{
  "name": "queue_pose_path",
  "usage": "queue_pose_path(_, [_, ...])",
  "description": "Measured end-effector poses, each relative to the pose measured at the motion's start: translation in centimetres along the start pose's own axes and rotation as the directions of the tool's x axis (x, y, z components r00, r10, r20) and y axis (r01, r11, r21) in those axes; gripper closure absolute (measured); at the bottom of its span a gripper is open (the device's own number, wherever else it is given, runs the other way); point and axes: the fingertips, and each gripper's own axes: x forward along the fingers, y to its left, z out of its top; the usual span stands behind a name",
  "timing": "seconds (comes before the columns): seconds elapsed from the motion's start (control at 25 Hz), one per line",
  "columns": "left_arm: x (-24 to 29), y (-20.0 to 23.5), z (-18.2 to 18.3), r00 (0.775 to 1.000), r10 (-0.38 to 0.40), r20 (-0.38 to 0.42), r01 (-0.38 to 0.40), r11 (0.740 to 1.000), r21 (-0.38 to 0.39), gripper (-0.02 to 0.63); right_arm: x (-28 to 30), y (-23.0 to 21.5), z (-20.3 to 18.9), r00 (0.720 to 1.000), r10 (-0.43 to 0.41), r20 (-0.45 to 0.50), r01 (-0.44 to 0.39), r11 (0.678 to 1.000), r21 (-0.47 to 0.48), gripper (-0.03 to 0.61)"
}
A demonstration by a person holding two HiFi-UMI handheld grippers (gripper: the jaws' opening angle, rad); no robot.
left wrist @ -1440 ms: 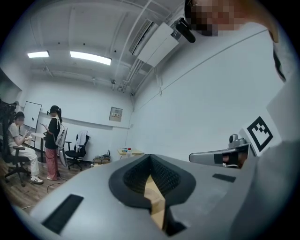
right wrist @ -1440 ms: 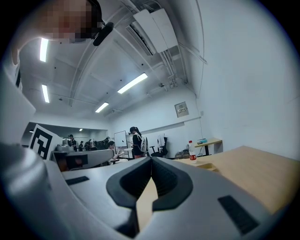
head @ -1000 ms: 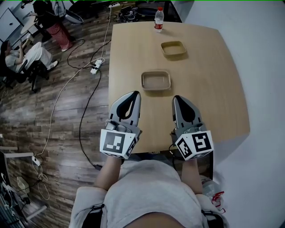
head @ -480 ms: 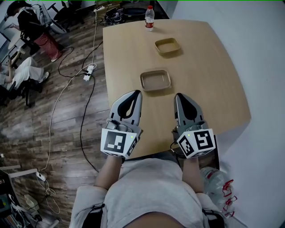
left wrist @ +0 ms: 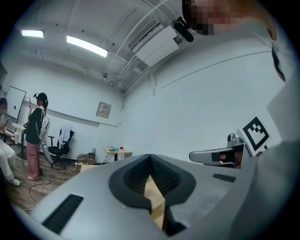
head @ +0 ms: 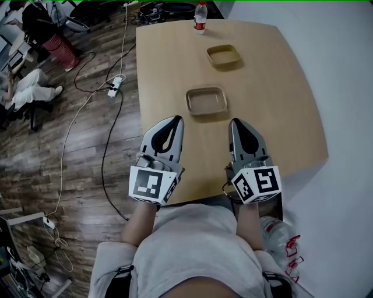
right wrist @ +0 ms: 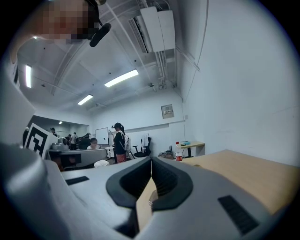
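Left tool (head: 173, 120) and right tool (head: 236, 123) both pressed together and empty, side by side over the surface's (head: 280, 105) near edge; shallow tray (head: 206, 100) just ahead, midway between tips, long axis crosswise, neither nearer; second tray (head: 224, 56) and bottle (head: 200, 10) farther back.

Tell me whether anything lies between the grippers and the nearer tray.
Nothing visible does. Only bare table lies between the left gripper, the right gripper and the nearer tray; the farther tray and the bottle stand beyond it.
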Motion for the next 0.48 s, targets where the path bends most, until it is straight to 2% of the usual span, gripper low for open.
queue_pose_path(0.48, [2.4, -0.5, -0.3, 0.987, 0.161, -0.001, -0.161, 0.987, -0.019, 0.598, 3.1, -3.4, 0.1, 0.986, 0.154, -0.067, -0.156, 0.987, -0.026, 0.568])
